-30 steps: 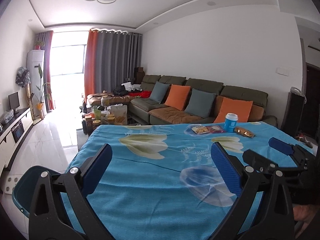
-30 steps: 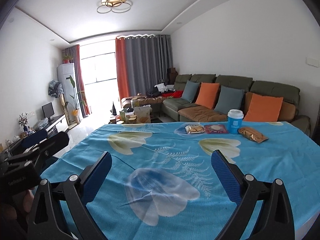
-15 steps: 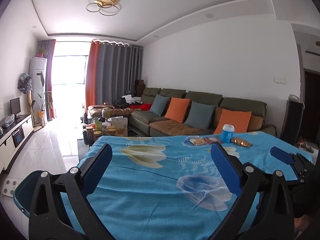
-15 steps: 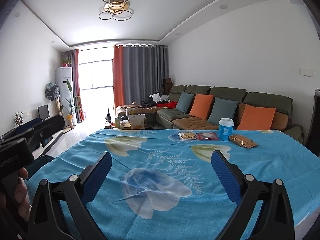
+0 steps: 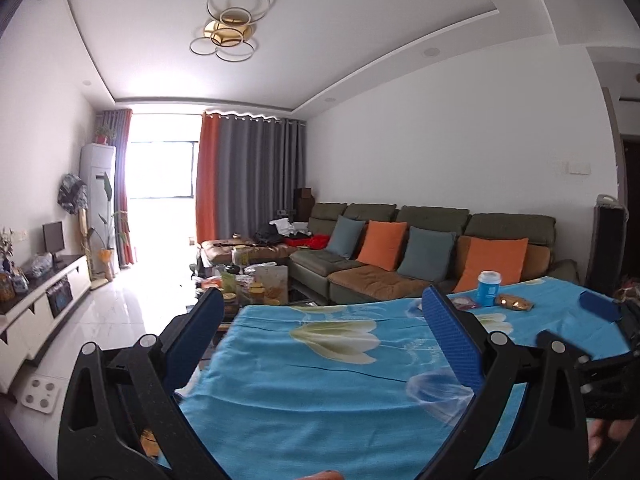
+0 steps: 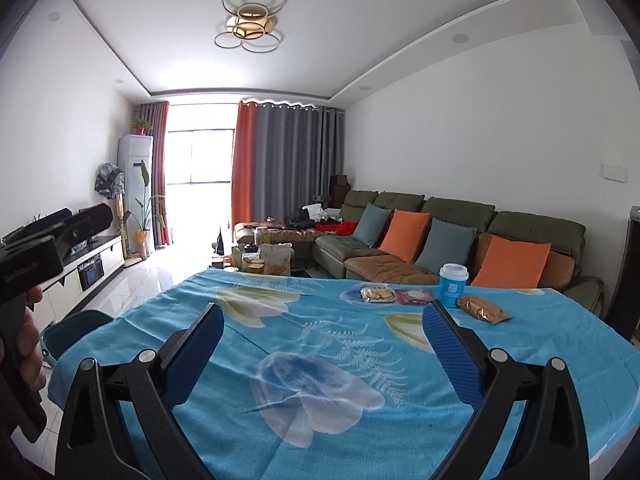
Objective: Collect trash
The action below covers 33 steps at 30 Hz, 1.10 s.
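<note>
Left wrist view: a table under a blue flowered cloth (image 5: 320,380) fills the lower half. The trash lies at its far edge, at about 2 o'clock: one blue paper cup with a white lid (image 5: 489,289), upright, one gold wrapper (image 5: 514,303) just to its right, and a red packet (image 5: 464,303) just to its left, partly hidden behind the right finger. Any further packet there is hidden by that finger. Behind the table runs an olive sofa (image 5: 432,236) bearing four cushions, two orange and two grey-blue. A cluttered low table (image 5: 248,280) stands at 11 o'clock, a white TV cabinet (image 5: 44,300) at 9 o'clock. The left gripper (image 5: 320,316) has its two blue-padded fingers spread wide, with nothing between them and touching nothing. The right gripper (image 5: 600,308) juts in at 3 o'clock, only one blue pad plainly shown.

Right wrist view: the same cloth (image 6: 320,352) lies clear between the fingers and the trash, which sits in a row at 1 o'clock. Four pieces can be counted: a clear biscuit packet (image 6: 376,294), the red packet (image 6: 414,296) touching it, the cup (image 6: 453,285), and the gold wrapper (image 6: 482,309) lying just right of the cup. The right gripper (image 6: 320,316) hangs over the near part of the table, its fingers wide apart and empty, well short of the trash. A teal bin (image 6: 72,328) shows beyond the table's left edge at 9 o'clock. The left gripper (image 6: 60,224) and the hand (image 6: 28,340) holding it enter at 9 o'clock.
</note>
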Tool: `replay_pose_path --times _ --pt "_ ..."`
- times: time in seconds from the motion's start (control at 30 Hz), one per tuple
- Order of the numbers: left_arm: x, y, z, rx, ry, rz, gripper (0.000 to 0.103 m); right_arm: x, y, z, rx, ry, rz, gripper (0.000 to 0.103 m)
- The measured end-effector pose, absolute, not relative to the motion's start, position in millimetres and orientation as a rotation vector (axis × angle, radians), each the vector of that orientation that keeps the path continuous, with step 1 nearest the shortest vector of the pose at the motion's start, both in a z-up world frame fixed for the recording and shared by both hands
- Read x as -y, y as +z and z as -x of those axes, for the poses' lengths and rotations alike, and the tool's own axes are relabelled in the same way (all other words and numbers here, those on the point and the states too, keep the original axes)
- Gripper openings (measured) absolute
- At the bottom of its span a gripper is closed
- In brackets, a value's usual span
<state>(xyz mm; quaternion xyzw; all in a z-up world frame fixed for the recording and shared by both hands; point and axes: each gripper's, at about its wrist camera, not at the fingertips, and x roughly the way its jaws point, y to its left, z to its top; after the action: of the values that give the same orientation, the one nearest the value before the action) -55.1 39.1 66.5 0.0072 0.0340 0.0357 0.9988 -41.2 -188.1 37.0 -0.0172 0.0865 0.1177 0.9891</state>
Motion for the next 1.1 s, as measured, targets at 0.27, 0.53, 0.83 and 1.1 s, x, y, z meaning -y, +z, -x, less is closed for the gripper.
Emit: replay_pose_path --times 0.27,0.53,0.83,1.1 --pt "-34.4 69.9 61.4 -0.073 0.035 0.06 0.097 184.0 39.4 48.6 -0.16 0.24 0.044 0.096" --pt "-26.0 68.6 68.1 -0.082 0.006 0.083 0.097 183.7 39.2 51.9 -0.159 0.243 0.042 0.096" --pt "-22.7 59.4 69.0 -0.11 0.028 0.074 0.097 185.6 36.2 54.1 -0.17 0.229 0.04 0.096" --pt "-17.0 53.4 68.8 -0.133 0.017 0.055 0.097 187.1 34.1 51.1 -0.18 0.228 0.03 0.096"
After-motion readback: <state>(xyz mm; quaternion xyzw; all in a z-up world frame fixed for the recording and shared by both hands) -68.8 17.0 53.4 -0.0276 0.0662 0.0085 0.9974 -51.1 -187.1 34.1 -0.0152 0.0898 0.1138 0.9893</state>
